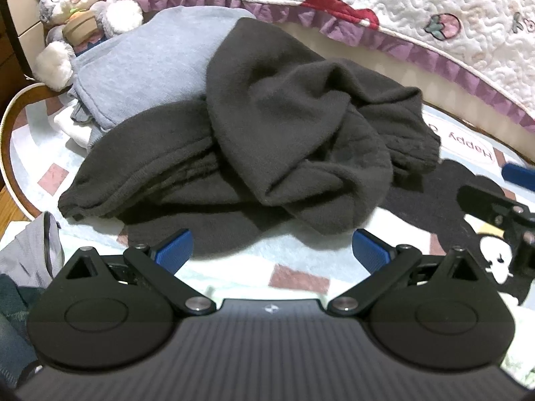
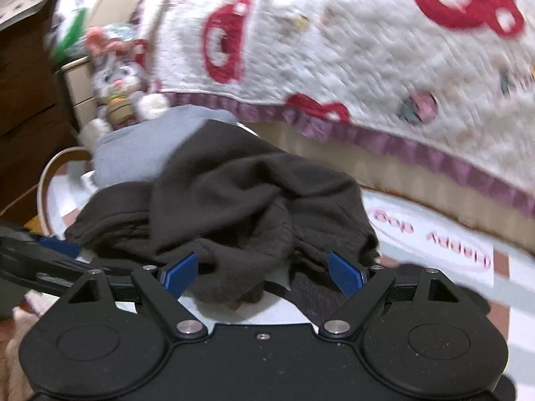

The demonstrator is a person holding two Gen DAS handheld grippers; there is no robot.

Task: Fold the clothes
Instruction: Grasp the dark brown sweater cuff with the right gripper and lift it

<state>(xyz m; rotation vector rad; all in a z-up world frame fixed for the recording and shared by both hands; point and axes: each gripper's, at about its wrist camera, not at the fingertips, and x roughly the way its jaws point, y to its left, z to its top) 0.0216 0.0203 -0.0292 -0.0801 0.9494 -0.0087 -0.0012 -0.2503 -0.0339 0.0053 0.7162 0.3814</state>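
A crumpled dark grey fleece garment (image 1: 267,127) lies heaped on a patterned rug (image 1: 234,270), its ribbed cuffs showing at left and right. In the right wrist view the same garment (image 2: 227,207) fills the middle. My left gripper (image 1: 272,250) is open just short of the garment's near edge, nothing between its blue pads. My right gripper (image 2: 262,275) is open too, with a low fold of the dark garment lying between and beyond its fingers, not pinched. The right gripper also shows at the right edge of the left wrist view (image 1: 501,207).
A folded light grey garment (image 1: 143,63) lies behind the dark one, partly under it. A plush rabbit (image 1: 73,10) sits at the back left by a drawer unit (image 1: 23,10). A white quilt with red shapes (image 1: 418,6) hangs behind. Other cloth (image 1: 30,250) lies at the left.
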